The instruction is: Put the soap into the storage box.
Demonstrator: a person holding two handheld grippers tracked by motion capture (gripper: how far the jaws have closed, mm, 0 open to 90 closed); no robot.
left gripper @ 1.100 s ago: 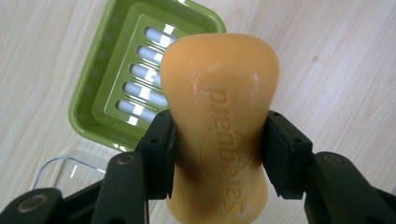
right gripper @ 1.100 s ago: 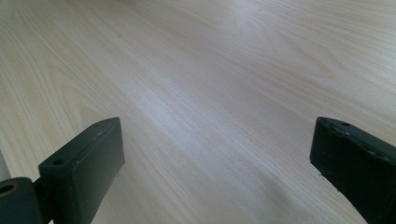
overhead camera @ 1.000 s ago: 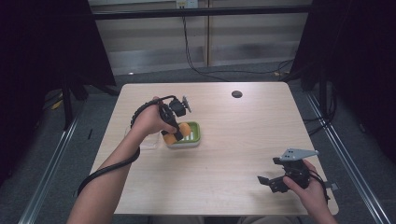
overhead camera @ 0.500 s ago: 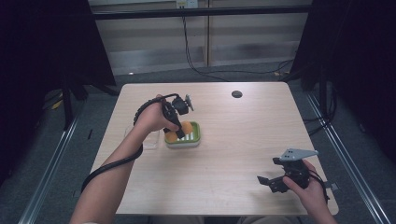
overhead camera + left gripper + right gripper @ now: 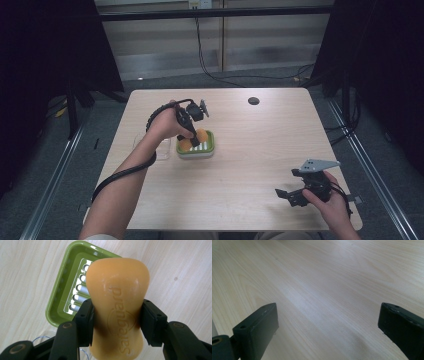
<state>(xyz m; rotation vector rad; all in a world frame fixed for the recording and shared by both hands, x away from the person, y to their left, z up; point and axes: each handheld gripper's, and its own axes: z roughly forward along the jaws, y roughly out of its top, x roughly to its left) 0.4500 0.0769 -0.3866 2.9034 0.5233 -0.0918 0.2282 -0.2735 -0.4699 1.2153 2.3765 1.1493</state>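
- The left gripper still pinches the orange soap, now slightly higher above the green dish.
- The right gripper, jaws spread, stays well apart from the dish.

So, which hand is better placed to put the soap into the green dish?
Left. The left gripper is already shut on the soap, right above the green dish. The right gripper is open, far off near the table's front edge.

Left gripper grips orange soap over green dish; right gripper apart, near table edge.
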